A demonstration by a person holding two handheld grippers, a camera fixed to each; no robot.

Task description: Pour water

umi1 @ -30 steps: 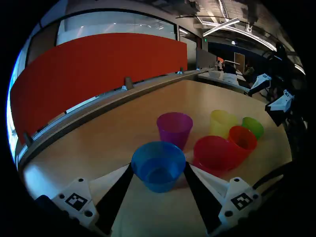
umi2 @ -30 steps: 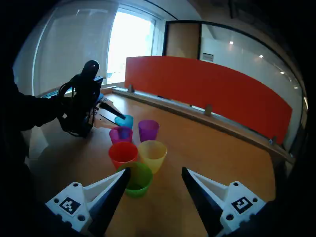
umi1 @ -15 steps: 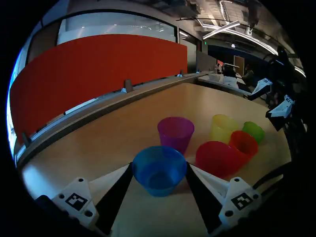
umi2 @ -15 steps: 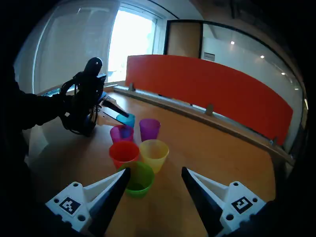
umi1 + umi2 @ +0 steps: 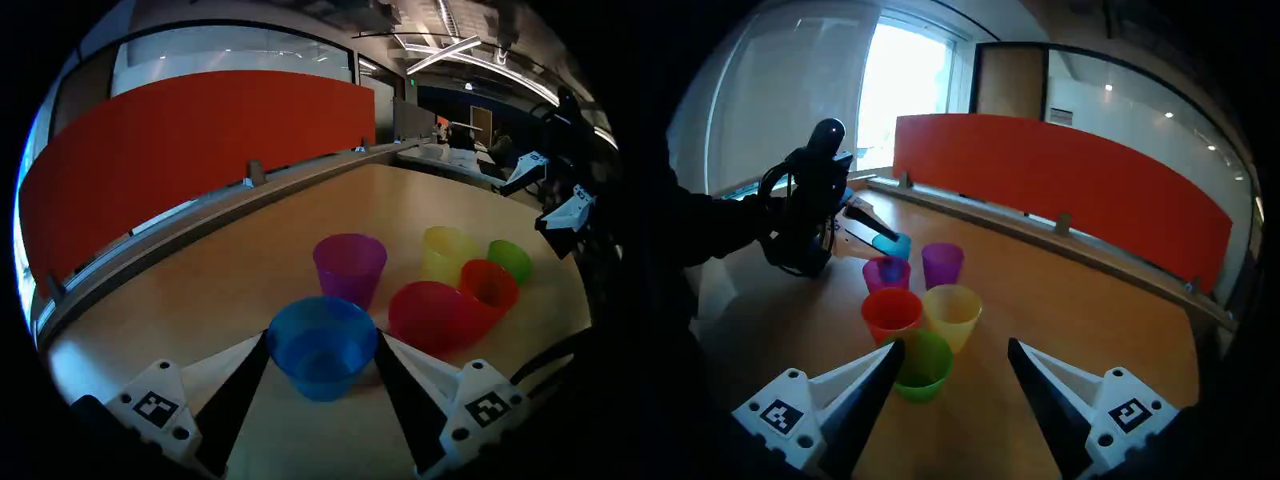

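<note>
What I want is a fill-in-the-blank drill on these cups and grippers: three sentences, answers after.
1. The left gripper is ___ on the blue cup.
2. The right gripper has its jaws ___, with the green cup just ahead of it.
3. Counting the blue one, ___ cups appear in the right gripper view.
Answers: shut; open; six.
</note>
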